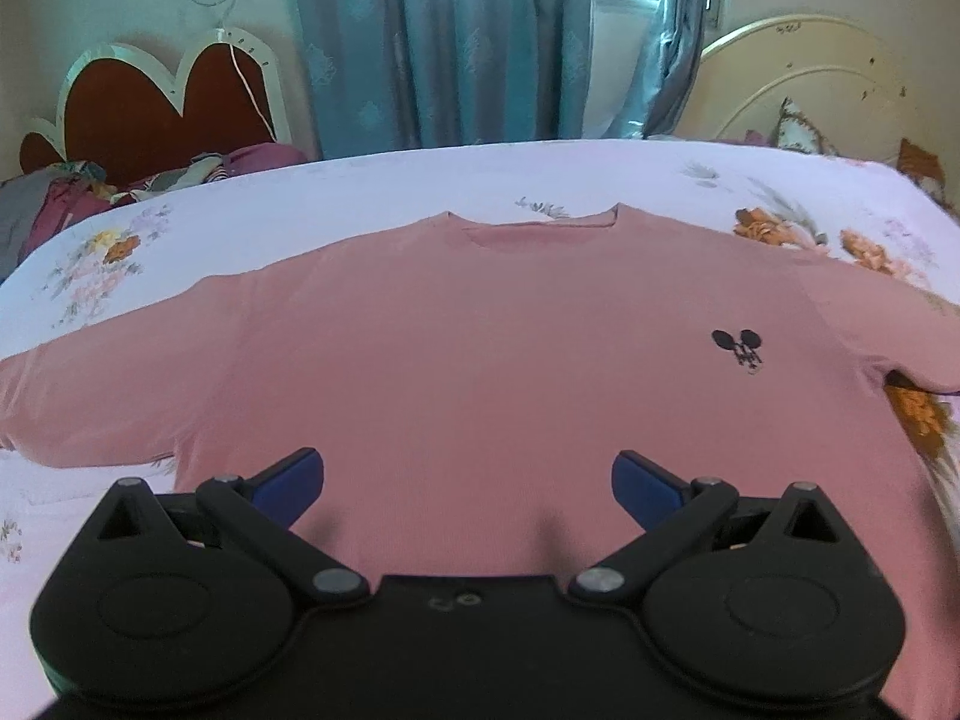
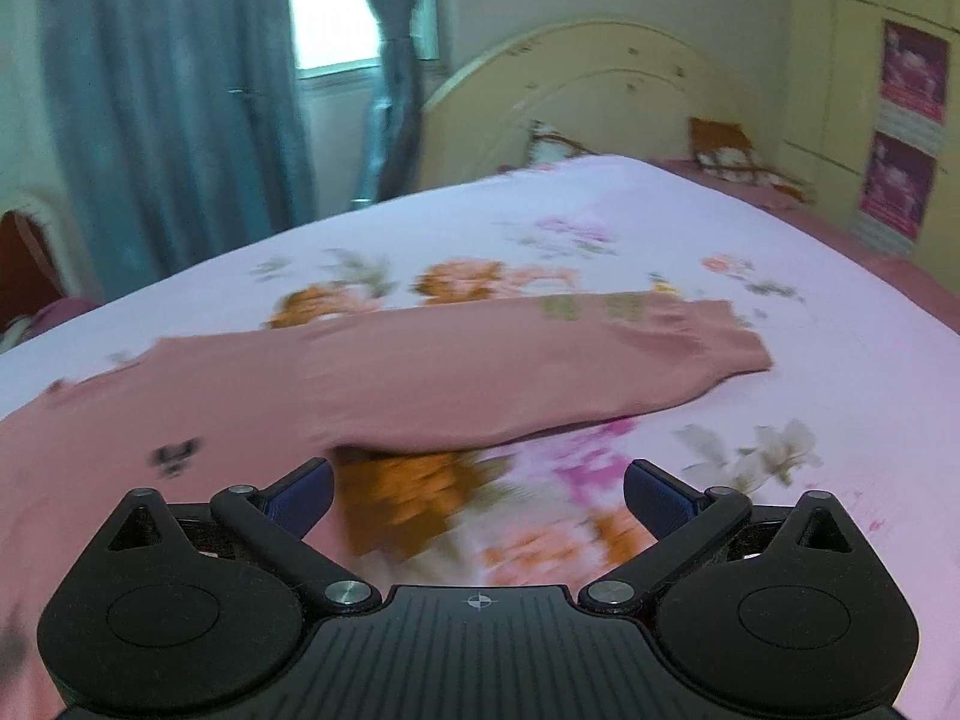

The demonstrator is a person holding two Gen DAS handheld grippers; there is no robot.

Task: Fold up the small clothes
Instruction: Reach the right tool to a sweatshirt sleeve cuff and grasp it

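A pink long-sleeved top (image 1: 480,336) lies flat, front up, on a floral bedsheet (image 1: 372,186), with its neckline at the far side and a small black print (image 1: 739,349) on the chest. My left gripper (image 1: 468,483) hovers over the lower middle of the top, its blue pads wide apart and nothing between them. In the right wrist view the top's right sleeve (image 2: 540,360) stretches out to the right across the sheet. My right gripper (image 2: 478,492) is open above the sheet just below the armpit, with its left pad over the top's side edge and nothing gripped.
A cream headboard (image 2: 600,90) with pillows (image 2: 726,156) stands at the far right. A red heart-shaped headboard (image 1: 162,108) and a heap of clothes (image 1: 90,186) sit at the far left. Blue curtains (image 1: 444,42) hang behind the bed.
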